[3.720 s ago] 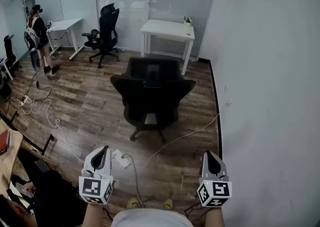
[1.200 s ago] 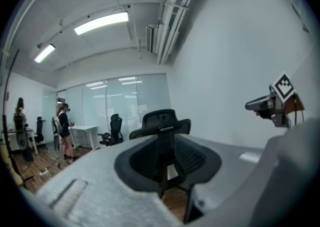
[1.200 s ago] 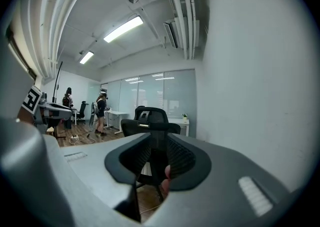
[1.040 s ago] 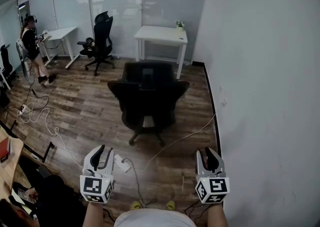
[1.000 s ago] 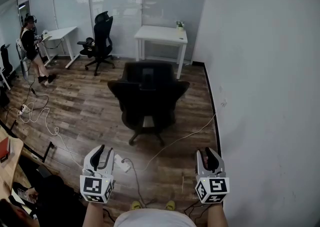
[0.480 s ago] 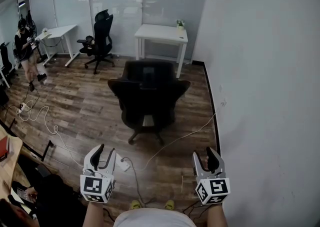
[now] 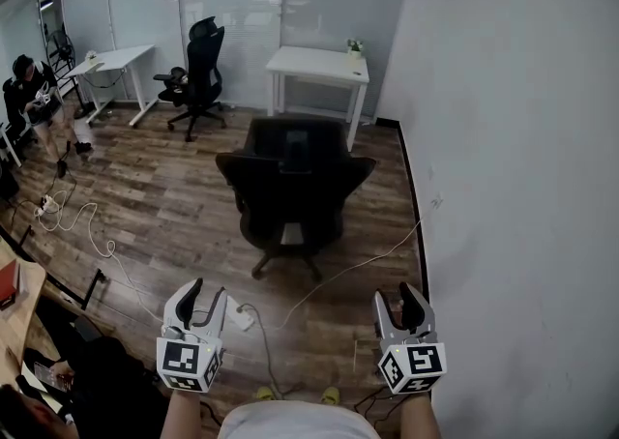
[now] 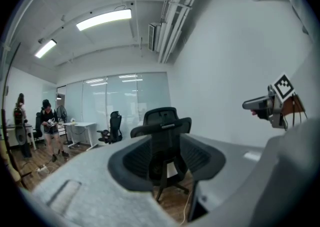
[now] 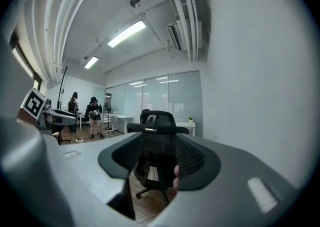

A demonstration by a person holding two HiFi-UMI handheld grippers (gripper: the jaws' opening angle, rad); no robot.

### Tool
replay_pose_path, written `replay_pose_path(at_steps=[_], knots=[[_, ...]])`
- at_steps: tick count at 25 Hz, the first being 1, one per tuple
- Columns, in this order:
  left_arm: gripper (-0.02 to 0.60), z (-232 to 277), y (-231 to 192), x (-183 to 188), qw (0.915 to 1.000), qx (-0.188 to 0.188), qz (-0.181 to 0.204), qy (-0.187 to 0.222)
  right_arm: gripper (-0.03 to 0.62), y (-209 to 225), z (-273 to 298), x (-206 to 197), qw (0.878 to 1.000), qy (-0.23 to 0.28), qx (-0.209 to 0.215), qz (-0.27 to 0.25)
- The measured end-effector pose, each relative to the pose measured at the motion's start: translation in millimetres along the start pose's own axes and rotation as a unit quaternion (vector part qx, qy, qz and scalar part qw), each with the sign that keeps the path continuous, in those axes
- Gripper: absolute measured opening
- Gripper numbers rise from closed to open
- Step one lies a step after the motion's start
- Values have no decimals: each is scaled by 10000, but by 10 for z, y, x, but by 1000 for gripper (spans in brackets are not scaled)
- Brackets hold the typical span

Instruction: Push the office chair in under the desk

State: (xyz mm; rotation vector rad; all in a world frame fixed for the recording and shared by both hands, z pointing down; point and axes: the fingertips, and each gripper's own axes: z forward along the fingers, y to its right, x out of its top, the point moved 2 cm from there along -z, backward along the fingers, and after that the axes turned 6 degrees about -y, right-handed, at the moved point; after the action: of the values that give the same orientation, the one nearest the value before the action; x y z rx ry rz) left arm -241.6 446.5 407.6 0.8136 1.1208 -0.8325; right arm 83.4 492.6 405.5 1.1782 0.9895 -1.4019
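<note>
A black office chair (image 7: 295, 190) stands on the wood floor with its back toward me, a short way out from the white desk (image 7: 319, 65) at the glass wall. Both grippers hang low in front of me, well short of the chair. My left gripper (image 7: 204, 300) has its jaws opening, with nothing between them. My right gripper (image 7: 397, 307) stands open and empty too. In the left gripper view the chair (image 8: 162, 136) shows through the gap between the jaws, and the right gripper view also frames the chair (image 9: 156, 141) between its jaws.
A second black chair (image 7: 198, 65) and another white desk (image 7: 111, 58) stand at the back left, near a person (image 7: 29, 99). Cables (image 7: 77, 224) and a power strip (image 7: 240, 316) lie on the floor. The white wall (image 7: 513, 186) runs along the right.
Both grippers' jaws have spread apart from nearly closed. The person at the far left has walked further left. The chair has not moved.
</note>
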Motion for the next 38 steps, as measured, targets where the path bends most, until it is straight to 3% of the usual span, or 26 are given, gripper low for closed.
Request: replay_pose_path(at_steps=[14,21,34,38], knots=[[178,38,-392,-70,9992,-389,28,65,192,-445,217,44,9989,232,-373,143],[178,73,-587,-140,9986,-525,6,64,192,-675,347,25,9991,170,-367,86],[178,721,-790,-154,9990,-444,-82,-5,189,-471,1058,107,9995,233,-194,-88],[178,1003,-799,-112,9993,-370,-109,-29,106,-227,1307,172,9986,308,-426,0]])
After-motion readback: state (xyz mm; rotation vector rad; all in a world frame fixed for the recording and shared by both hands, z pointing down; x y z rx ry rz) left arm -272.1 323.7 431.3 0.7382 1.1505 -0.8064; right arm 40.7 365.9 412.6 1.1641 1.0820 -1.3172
